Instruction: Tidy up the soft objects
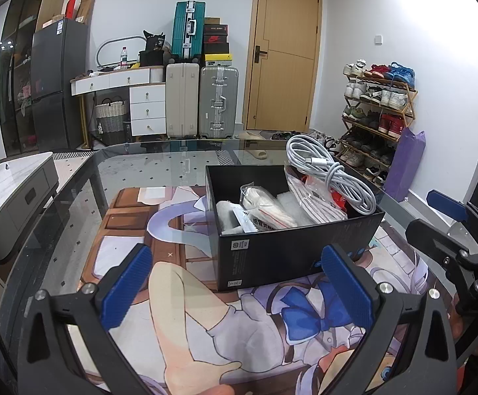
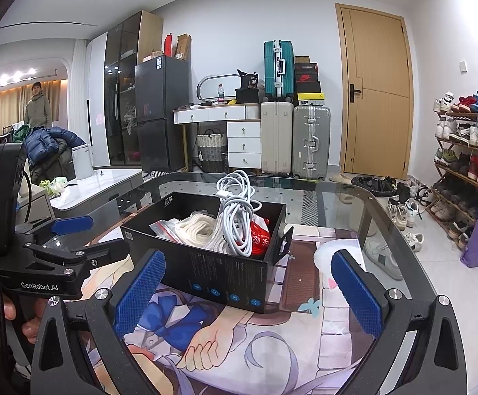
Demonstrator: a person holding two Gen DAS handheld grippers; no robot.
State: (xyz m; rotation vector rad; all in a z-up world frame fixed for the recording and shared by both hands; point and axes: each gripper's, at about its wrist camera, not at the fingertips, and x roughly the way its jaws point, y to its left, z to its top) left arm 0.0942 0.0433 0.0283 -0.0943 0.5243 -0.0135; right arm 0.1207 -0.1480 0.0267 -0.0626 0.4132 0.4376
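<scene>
A black cardboard box point(image 1: 291, 250) stands on a printed anime mat point(image 1: 179, 299) on the glass table. It holds a coiled white cable point(image 1: 331, 171), bagged white rope point(image 1: 265, 210), a striped bag point(image 1: 314, 204) and a red packet point(image 1: 341, 199). My left gripper point(image 1: 239, 289) is open and empty, just in front of the box. My right gripper point(image 2: 248, 293) is open and empty before the box point(image 2: 212, 263), where the cable point(image 2: 235, 210), the rope point(image 2: 196, 227) and the red packet point(image 2: 260, 238) show. Each gripper appears in the other's view: the right one at the left view's right edge point(image 1: 453, 227), the left one at the right view's left edge point(image 2: 70, 240).
The glass table's far edge point(image 1: 173, 144) faces suitcases point(image 1: 202, 98), a white drawer unit point(image 1: 146, 108) and a wooden door point(image 1: 285, 52). A shoe rack point(image 1: 377, 115) and purple bag point(image 1: 403, 164) stand to the right. A grey side cabinet point(image 1: 11, 197) is left. A person point(image 2: 38, 105) stands far left.
</scene>
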